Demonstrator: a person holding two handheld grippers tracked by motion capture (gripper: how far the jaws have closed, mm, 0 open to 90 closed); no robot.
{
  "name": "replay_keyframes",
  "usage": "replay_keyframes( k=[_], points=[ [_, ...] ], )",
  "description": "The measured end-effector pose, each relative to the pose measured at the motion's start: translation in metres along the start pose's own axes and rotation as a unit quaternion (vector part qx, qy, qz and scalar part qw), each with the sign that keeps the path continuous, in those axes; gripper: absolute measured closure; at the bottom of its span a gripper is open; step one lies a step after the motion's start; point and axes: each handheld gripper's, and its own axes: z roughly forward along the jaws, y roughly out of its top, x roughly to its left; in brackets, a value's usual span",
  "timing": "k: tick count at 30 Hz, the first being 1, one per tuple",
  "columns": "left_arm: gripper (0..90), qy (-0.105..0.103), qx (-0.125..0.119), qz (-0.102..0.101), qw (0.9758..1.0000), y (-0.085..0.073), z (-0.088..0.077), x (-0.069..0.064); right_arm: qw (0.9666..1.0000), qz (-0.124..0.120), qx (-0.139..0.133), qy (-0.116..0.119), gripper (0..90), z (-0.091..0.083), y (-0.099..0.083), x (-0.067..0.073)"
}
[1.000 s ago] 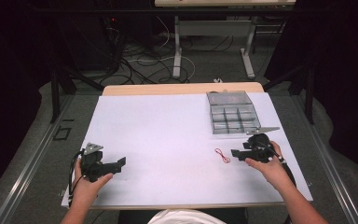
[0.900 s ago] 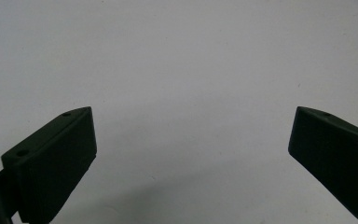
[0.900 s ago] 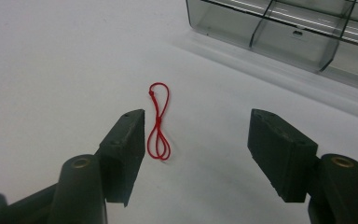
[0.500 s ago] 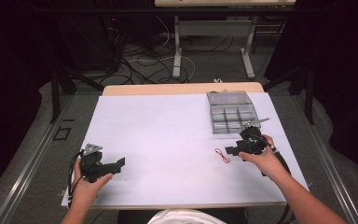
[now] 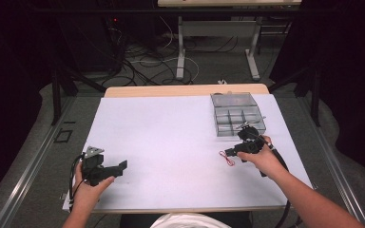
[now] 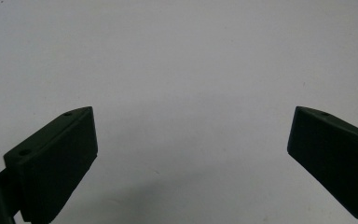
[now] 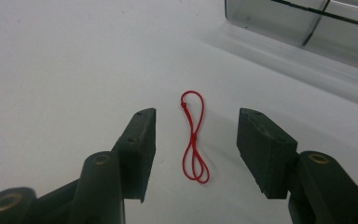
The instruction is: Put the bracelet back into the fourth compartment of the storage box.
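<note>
The right hand-held gripper [image 7: 196, 135] is tipped down toward the counter [image 5: 171, 137], its two black jaws parted with a clear gap between them and nothing gripped. Lying flat in that gap is a thin red string [image 7: 194, 138], twisted into a loose figure-eight with a small knot at its far loop; it touches neither jaw. From above, the string [image 5: 227, 157] sits just off the gripper's nose, on the side toward the middle of the counter. The right hand [image 5: 261, 159] wraps the gripper's body from behind, forearm stretched forward from the near edge, the cable trailing back along it. Just beyond this gripper, on its far side, stands a clear compartment box [image 5: 237, 114], its near wall [image 7: 303, 25] showing past the right-hand jaw.

Well apart, at the near left of the counter, the left hand-held gripper [image 5: 116, 168] is held low over the white surface, jaws spread wide and empty [image 6: 191, 154]. The left hand [image 5: 88, 187] grips it from behind, wrist bent slightly, a grey three-cornered plate on top.
</note>
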Motion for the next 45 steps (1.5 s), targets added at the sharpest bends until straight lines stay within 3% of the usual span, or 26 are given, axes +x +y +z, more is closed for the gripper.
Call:
replay_keyframes(
  k=[8, 10, 11, 14, 15, 16, 20, 22, 35, 37, 38, 41, 42, 45],
  points=[
    [1.7, 0.0, -0.004, -0.002, 1.0, -0.001, 0.0, 0.0, 0.9999, 0.013, 0.001, 0.003, 52.9, 0.008, 0.001, -0.002],
    [1.8, 0.001, -0.004, -0.002, 1.0, -0.001, 0.001, 0.0, 0.9997, 0.018, 0.015, 0.003, 55.0, 0.009, 0.003, -0.002],
    [1.8, 0.001, -0.004, -0.002, 1.0, -0.001, 0.001, 0.0, 0.9993, 0.032, 0.021, 0.003, 57.4, 0.01, 0.004, -0.001],
    [1.8, 0.001, -0.005, -0.003, 1.0, -0.001, 0.001, 0.0, 0.9995, 0.022, 0.02, 0.004, 59.2, 0.012, 0.004, -0.001],
    [1.8, 0.001, -0.005, -0.003, 1.0, -0.001, 0.001, 0.0, 0.9996, 0.027, 0.007, 0.01, 60.2, 0.014, 0.004, -0.001],
    [1.8, 0.001, -0.005, -0.003, 1.0, -0.001, 0.001, 0.0, 0.9993, 0.025, 0.029, 0.0, 61.1, 0.013, 0.005, 0.0],
    [1.8, 0.0, -0.003, -0.004, 1.0, -0.001, 0.0, 0.0, 0.9988, 0.029, 0.039, -0.003, 65.0, 0.016, 0.006, 0.002],
    [1.8, 0.0, -0.002, -0.005, 1.0, -0.001, 0.0, 0.0, 0.9975, 0.045, 0.054, -0.008, 66.7, 0.017, 0.007, 0.003],
    [1.8, 0.0, -0.001, -0.005, 1.0, -0.001, 0.002, 0.001, 0.9963, 0.04, 0.074, -0.012, 75.0, 0.031, 0.008, -0.001],
    [1.8, 0.0, 0.001, -0.003, 1.0, -0.001, 0.002, 0.002, 0.9974, 0.038, 0.061, -0.007, 76.0, 0.035, 0.007, -0.001],
    [1.8, 0.001, 0.001, -0.003, 1.0, -0.001, 0.002, 0.002, 0.9965, 0.037, 0.074, -0.013, 76.4, 0.035, 0.008, -0.001],
    [1.8, 0.001, -0.001, -0.007, 1.0, -0.002, 0.002, 0.002, 0.9967, 0.037, 0.071, -0.014, 77.2, 0.038, 0.006, 0.0],
    [1.8, 0.001, -0.001, -0.007, 1.0, -0.002, 0.002, 0.002, 0.9919, 0.017, 0.121, -0.033, 77.9, 0.035, 0.01, 0.0],
    [2.0, 0.002, 0.001, -0.007, 1.0, -0.002, 0.002, 0.002, 0.9938, 0.029, 0.103, -0.028, 78.7, 0.04, 0.008, 0.001]
  ],
)
